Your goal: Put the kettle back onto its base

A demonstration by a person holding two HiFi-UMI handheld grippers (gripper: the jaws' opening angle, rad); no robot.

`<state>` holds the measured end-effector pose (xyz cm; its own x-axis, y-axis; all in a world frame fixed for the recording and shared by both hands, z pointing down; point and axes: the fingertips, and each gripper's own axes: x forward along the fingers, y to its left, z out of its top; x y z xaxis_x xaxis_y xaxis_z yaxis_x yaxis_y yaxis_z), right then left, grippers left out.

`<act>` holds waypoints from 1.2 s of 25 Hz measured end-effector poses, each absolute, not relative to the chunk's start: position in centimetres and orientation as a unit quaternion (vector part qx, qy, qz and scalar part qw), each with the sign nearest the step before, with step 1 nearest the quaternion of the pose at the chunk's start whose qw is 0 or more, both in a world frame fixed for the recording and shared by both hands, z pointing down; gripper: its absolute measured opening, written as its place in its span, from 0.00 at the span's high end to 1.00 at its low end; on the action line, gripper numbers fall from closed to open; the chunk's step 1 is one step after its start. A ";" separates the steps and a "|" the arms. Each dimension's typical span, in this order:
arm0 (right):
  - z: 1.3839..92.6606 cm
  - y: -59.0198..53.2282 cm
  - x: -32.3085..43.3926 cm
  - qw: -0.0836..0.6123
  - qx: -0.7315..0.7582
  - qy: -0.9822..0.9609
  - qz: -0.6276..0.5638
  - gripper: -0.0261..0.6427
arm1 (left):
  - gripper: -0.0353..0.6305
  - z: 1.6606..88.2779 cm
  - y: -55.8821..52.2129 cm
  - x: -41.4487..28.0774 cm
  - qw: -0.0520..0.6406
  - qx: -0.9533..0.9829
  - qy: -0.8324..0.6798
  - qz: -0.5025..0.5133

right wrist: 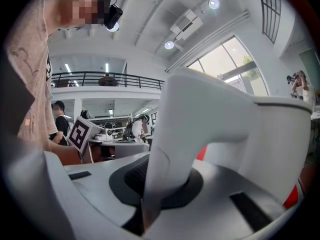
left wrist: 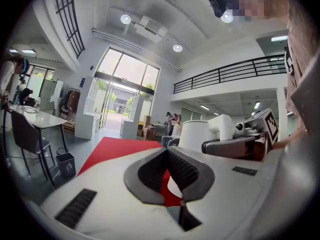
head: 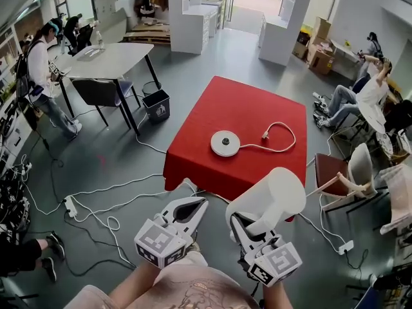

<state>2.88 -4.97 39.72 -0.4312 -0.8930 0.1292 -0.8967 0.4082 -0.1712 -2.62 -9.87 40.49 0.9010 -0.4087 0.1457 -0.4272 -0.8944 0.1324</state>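
Note:
The white kettle [head: 273, 198] hangs in the air just short of the near edge of the red table [head: 257, 108]. My right gripper [head: 248, 223] is shut on its handle, and in the right gripper view the handle [right wrist: 170, 149] runs down between the dark pads. The round white base [head: 224, 143] lies on the table's middle, its cord looping right to a plug [head: 265, 134]. My left gripper [head: 199, 203] floats beside the kettle on its left, tips together and holding nothing. In the left gripper view the kettle [left wrist: 200, 133] shows to the right of the left gripper [left wrist: 168, 151].
White cables and a power strip [head: 69, 206] trail over the floor left of the table. A chair [head: 341, 172] stands at the table's right side. A bin [head: 157, 105] and a white table [head: 109, 56] stand at the far left. People sit or stand along both sides of the room.

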 end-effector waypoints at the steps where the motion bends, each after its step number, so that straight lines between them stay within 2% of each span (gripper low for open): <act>1: 39.7 -5.4 3.0 0.008 0.536 -0.837 0.106 0.89 | 0.97 40.5 -10.3 -2.5 0.080 0.973 -0.211 0.057; 30: 40.4 -14.9 7.5 0.020 0.565 -0.818 0.106 0.89 | 0.97 41.0 -20.6 2.1 0.084 0.978 -0.181 0.054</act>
<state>7.55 -14.95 40.37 -0.3611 -0.9200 0.1523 -0.9285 0.3395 -0.1505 2.14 -20.65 40.98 0.9287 -0.3449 0.1365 -0.3632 -0.9203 0.1457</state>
